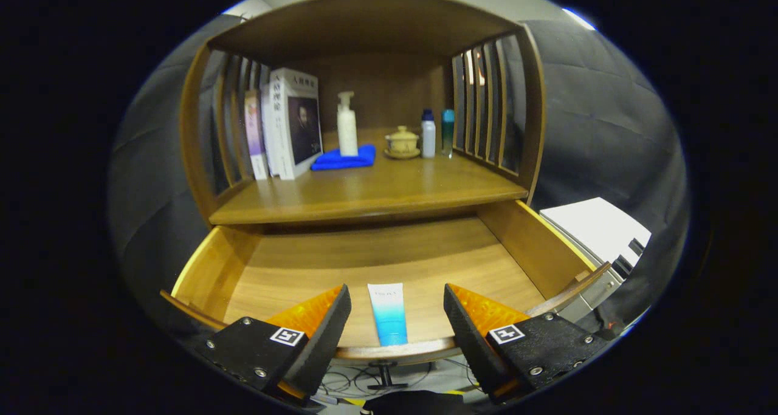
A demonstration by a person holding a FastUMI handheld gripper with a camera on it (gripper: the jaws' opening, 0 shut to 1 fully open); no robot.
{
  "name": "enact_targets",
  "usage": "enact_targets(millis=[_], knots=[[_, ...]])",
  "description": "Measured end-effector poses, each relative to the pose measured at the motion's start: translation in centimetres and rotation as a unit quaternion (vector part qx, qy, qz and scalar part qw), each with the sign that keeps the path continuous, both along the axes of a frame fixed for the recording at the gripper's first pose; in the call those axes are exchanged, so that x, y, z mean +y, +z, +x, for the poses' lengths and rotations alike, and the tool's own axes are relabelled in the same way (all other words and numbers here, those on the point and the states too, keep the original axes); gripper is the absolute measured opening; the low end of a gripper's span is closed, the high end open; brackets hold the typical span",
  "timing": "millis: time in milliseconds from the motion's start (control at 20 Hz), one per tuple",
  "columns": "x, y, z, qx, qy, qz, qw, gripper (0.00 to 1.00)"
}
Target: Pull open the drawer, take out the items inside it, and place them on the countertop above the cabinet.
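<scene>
The claw (396,318) is held spread — the tube (388,313) lies between its fingers in the drawer (535,245), long axis running near-to-far

Books (285,123), pump bottle (346,125) on blue cloth (344,158) — lidded cup (402,142), two bottles (437,133).

The drawer (535,245) stands pulled out below the countertop (377,193). In it a tube (388,313) lies at 12 o'clock from the gripper (397,308), between its spread fingers, touching neither. On the countertop, books (285,123) stand at 10 o'clock; a pump bottle (347,125) on a cloth (344,158), then a lidded cup (402,141) and two bottles (428,134) toward 1 o'clock.
</scene>
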State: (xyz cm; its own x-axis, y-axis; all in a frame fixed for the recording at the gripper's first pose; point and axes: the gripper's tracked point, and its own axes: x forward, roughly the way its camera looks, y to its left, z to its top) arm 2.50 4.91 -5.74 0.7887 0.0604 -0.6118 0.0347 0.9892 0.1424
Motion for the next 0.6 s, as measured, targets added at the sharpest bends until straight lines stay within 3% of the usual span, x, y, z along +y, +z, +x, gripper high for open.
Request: enact_targets(millis=[200,600], knots=[[1.0,-2.3,2.1,0.101,0.0,-0.004,0.995,0.95],[2.4,-8.2,3.7,0.244,0.015,-0.006,0.97,0.95]])
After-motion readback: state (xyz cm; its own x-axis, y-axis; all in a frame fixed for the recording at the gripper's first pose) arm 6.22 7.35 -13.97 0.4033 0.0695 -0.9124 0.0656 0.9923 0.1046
